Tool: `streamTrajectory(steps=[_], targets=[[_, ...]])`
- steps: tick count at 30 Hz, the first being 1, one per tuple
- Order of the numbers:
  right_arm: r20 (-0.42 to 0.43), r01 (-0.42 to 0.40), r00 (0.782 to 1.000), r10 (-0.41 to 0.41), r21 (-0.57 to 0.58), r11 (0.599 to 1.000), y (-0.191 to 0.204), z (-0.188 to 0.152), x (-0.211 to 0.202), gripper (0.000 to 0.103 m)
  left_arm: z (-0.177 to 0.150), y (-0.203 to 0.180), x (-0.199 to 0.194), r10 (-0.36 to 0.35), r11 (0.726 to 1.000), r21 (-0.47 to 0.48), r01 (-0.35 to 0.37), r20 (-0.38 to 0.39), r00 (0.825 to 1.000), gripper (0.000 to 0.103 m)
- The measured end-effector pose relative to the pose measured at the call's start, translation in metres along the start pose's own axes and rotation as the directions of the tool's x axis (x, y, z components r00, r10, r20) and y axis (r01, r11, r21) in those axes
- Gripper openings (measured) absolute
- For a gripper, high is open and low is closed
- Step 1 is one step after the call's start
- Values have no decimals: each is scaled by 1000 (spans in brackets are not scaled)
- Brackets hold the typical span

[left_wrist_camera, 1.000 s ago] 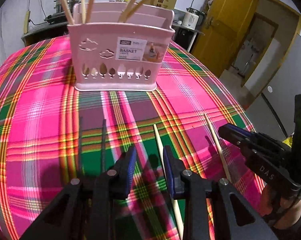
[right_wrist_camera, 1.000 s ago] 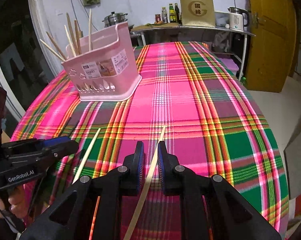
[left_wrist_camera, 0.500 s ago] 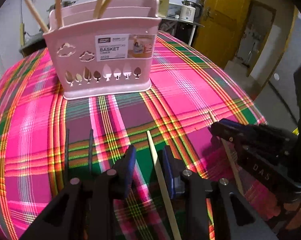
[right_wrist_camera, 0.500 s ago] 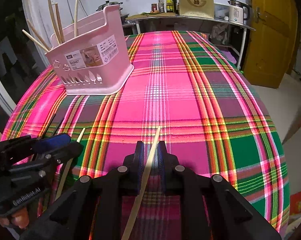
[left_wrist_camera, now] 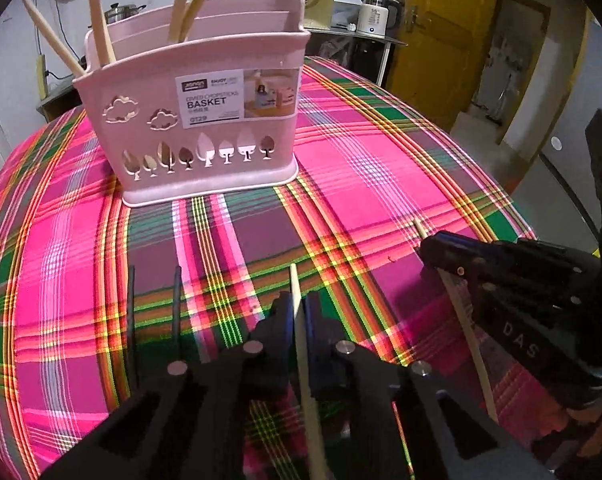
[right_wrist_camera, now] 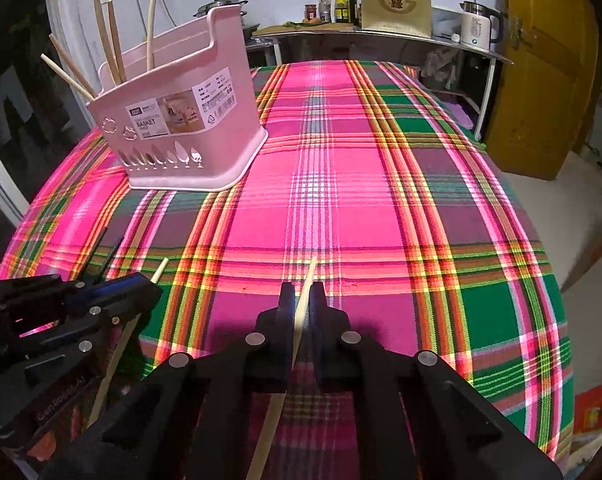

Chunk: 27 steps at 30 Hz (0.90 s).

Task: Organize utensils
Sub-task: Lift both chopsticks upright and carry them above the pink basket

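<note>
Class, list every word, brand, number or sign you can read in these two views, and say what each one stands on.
"BASKET": label on the pink basket; the smaller print around it is too blurred to read.
"DAS": side of the right gripper.
"GenRobot.AI": side of the left gripper, partly shadowed.
"G" with small characters I cannot read: gold box on the back counter.

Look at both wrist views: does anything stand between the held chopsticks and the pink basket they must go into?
Nothing visible does. The left gripper and right gripper each clamp a chopstick, and only bare plaid tablecloth lies between them and the pink basket.
</note>
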State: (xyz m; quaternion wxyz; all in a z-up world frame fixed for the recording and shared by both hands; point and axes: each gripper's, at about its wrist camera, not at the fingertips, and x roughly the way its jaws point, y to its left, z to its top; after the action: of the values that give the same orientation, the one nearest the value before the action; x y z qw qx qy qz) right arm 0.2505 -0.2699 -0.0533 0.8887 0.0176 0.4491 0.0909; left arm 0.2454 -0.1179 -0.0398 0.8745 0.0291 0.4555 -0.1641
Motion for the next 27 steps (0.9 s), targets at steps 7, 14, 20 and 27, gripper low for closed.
streamTrajectory(steps=[7, 14, 20, 27], targets=[[43, -29, 999, 29, 0, 1000, 3, 6, -17, 6, 9, 11, -24, -23, 1000, -14, 24, 48, 999, 6], [128, -66, 990, 66, -6, 998, 9, 20, -52, 6, 25, 19, -62, -49, 999, -15, 51, 126, 991, 6], [203, -88, 975, 90, -20, 996, 17, 32, -85, 5, 38, 24, -95, -64, 998, -13, 67, 194, 979, 6], [265, -99, 959, 103, -31, 995, 20, 40, -111, 5, 42, 30, -120, -76, 997, -10, 80, 238, 968, 6]])
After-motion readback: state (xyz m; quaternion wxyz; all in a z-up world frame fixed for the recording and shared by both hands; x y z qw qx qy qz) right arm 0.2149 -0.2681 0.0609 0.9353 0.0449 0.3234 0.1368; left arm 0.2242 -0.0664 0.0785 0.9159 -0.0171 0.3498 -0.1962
